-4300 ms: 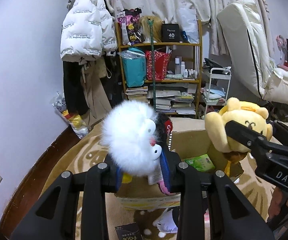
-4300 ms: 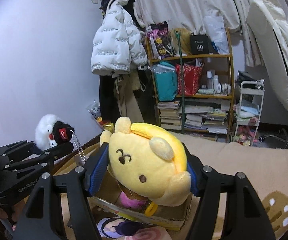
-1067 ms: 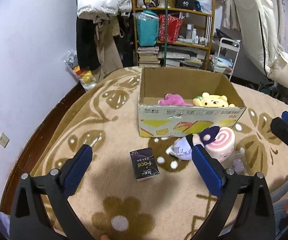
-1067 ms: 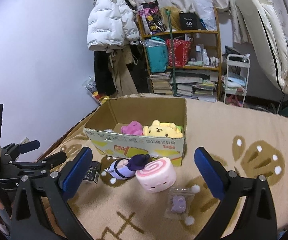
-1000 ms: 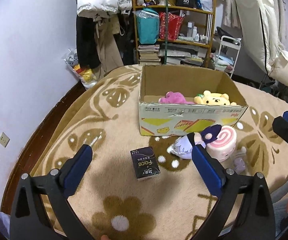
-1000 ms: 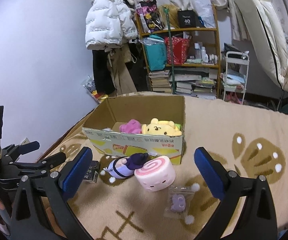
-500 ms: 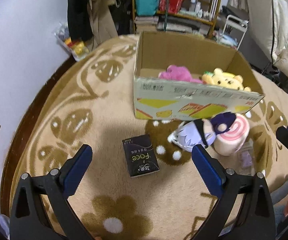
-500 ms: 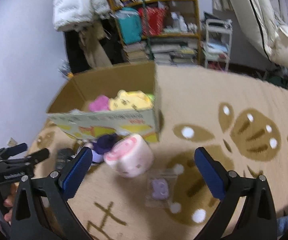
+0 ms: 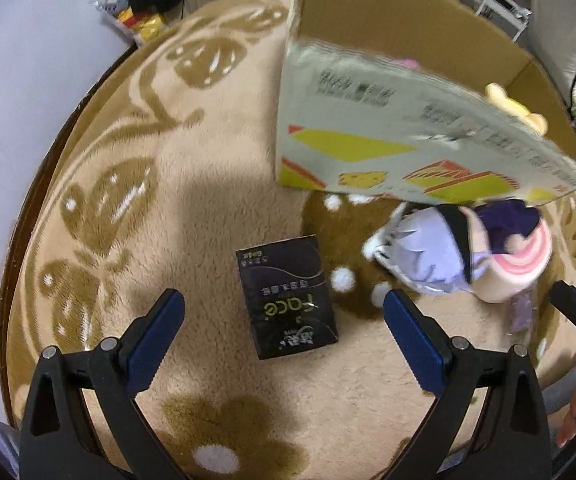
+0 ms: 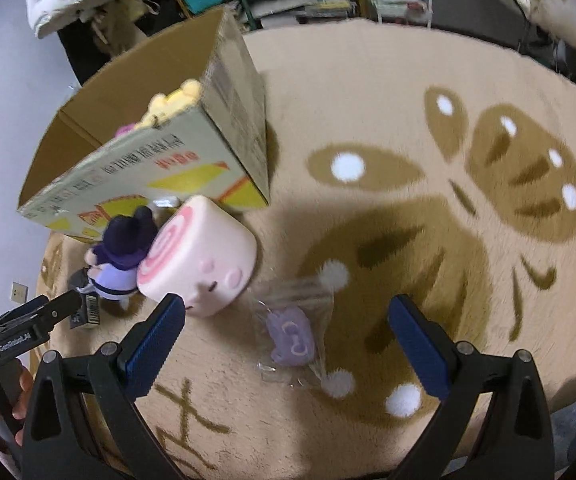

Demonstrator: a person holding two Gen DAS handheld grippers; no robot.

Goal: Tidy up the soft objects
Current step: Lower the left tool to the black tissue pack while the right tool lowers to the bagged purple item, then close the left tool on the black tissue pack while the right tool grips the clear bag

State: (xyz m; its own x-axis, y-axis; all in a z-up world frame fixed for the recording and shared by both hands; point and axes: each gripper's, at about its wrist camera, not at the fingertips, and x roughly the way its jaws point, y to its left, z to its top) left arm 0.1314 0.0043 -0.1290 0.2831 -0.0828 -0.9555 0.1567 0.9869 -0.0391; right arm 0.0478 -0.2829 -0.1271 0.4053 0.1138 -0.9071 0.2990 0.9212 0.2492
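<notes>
I dropped both toys in the box [image 9: 368, 152]; my left gripper [image 9: 283, 322] and right gripper [image 10: 285, 326] now gape empty, maybe nearing the black pack [image 9: 285, 296] and bagged purple toy [image 10: 290, 338].

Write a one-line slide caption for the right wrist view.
Open right gripper hovers above a bagged purple toy beside the pink roll plush.
</notes>
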